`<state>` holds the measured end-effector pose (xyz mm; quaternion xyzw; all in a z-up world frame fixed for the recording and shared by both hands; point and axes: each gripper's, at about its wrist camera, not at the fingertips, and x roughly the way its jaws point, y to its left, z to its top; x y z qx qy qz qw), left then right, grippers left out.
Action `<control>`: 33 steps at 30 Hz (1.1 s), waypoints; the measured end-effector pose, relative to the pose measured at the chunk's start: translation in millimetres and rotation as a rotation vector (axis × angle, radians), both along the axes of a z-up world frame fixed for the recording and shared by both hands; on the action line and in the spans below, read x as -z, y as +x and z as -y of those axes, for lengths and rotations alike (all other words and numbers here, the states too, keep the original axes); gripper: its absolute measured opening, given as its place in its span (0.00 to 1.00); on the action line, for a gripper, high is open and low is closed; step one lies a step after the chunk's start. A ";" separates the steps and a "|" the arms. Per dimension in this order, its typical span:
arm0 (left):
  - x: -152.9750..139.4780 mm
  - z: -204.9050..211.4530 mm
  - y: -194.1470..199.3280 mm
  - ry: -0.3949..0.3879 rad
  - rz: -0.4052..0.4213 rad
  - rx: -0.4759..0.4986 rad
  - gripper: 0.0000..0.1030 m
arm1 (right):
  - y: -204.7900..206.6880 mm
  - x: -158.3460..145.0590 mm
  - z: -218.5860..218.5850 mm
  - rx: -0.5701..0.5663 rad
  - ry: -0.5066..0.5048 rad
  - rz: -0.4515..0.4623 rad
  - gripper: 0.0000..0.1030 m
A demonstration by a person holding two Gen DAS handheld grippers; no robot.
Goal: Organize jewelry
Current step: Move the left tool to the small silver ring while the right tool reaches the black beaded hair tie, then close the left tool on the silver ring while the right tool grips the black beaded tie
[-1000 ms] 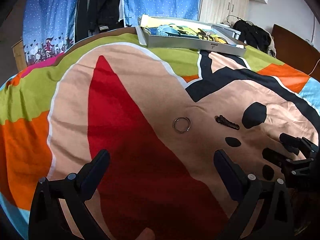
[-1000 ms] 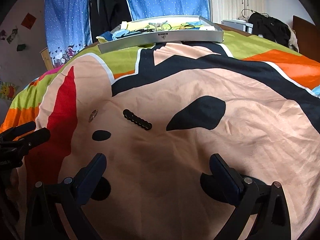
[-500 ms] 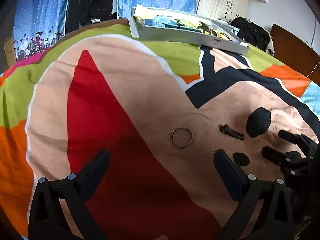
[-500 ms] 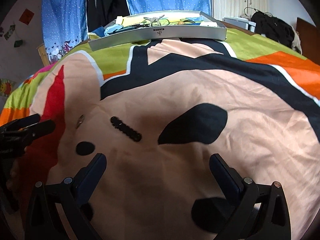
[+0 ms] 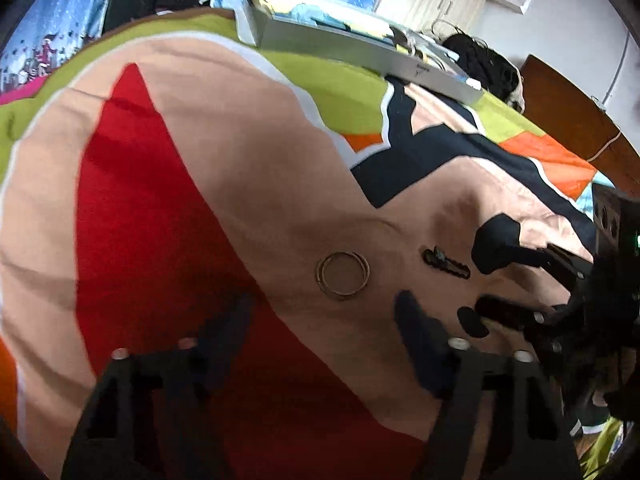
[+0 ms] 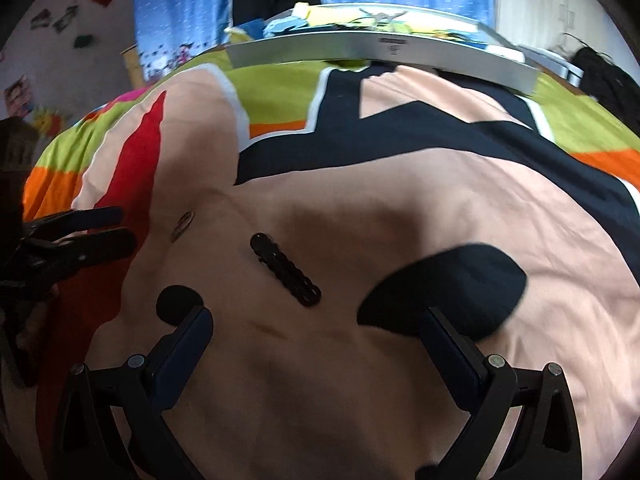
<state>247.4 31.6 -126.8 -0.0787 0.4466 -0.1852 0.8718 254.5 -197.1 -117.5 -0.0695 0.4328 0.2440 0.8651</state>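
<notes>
Left wrist view: left hand-held gripper (image 5: pixel 324 320) low in frame, fingers blurred and closing, nothing between them, only bedspread below. Metal rings (image 5: pixel 342 275) flat on the peach patch of the bedspread (image 5: pixel 224 152), just ahead of the fingertips and slightly right of the gap's centre, not touched. Black hair clip (image 5: pixel 446 263) to the right of the rings, apart from them, lying flat. Right hand-held gripper (image 5: pixel 516 280) entering from the right edge, jaws parted, tips near the clip but not on it. Grey tray (image 5: pixel 360 46) at the far end of the bed, holding colourful items too small to tell.

Right wrist view: right hand-held gripper (image 6: pixel 316 324) spread wide, empty, over the peach fabric. Black hair clip (image 6: pixel 285 269) lying diagonally just ahead of the gap, nearer the left finger, clear of both pads. Metal rings (image 6: pixel 183 225) seen edge-on further left, close to the tips of the left hand-held gripper (image 6: pixel 116 226) reaching in from the left edge. Grey tray (image 6: pixel 380 54) across the far side of the bed, in front of blue dotted curtains (image 6: pixel 180 12).
</notes>
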 end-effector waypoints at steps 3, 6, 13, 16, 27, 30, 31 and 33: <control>1.4 2.3 1.1 -0.005 0.000 0.026 0.49 | 10.6 3.9 -1.5 -0.023 0.006 -0.027 0.81; 3.2 5.4 2.2 -0.006 -0.005 0.045 0.43 | 17.3 8.5 -7.3 -0.055 -0.009 -0.046 0.59; 7.8 8.0 5.9 -0.014 -0.023 0.067 0.35 | 28.0 11.4 -26.8 -0.160 -0.031 -0.046 0.39; 8.8 8.9 8.3 -0.017 -0.027 0.074 0.33 | 31.5 15.2 -27.3 -0.167 -0.027 -0.064 0.38; 10.8 11.5 20.9 -0.026 -0.042 0.041 0.29 | 25.5 22.1 -23.1 -0.112 -0.014 -0.049 0.38; 11.4 10.8 24.2 -0.037 -0.047 0.031 0.29 | 26.3 22.8 -21.1 -0.104 -0.004 -0.053 0.38; 11.9 10.6 25.7 -0.044 -0.051 0.027 0.29 | 26.8 23.3 -21.0 -0.102 -0.002 -0.054 0.38; 12.7 9.1 27.6 -0.054 -0.061 0.018 0.28 | 26.9 23.6 -21.1 -0.100 -0.008 -0.050 0.38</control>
